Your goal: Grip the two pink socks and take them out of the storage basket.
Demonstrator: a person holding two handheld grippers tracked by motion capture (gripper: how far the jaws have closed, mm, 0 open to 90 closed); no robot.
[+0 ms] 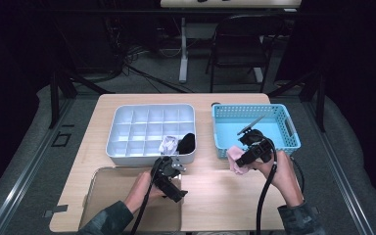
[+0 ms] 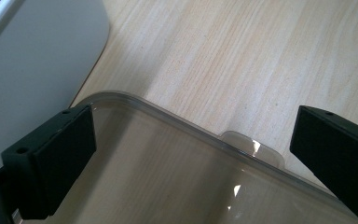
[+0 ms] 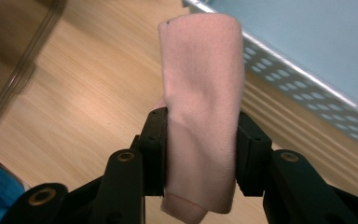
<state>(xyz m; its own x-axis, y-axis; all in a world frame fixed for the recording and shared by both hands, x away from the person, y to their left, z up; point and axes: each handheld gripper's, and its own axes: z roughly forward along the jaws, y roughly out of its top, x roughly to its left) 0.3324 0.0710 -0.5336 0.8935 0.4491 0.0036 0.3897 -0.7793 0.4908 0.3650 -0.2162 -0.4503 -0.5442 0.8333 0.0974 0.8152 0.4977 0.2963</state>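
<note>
Right gripper (image 3: 200, 154) jaws clamped on a rolled pink cloth (image 3: 200, 93), held above the wooden table (image 1: 215, 191) at the blue basket's (image 1: 286, 143) 7 o'clock corner. Left gripper (image 2: 191, 154) jaws wide apart, nothing between them, over the clear lid (image 2: 158, 186) at the white divided tray's (image 1: 122, 125) 6 o'clock.

Light wooden table (image 1: 210, 188) at frame centre, white compartment tray (image 1: 122, 125) upper left on it, blue perforated basket (image 1: 281, 144) upper right, clear plastic lid (image 1: 107, 196) lower left
</note>
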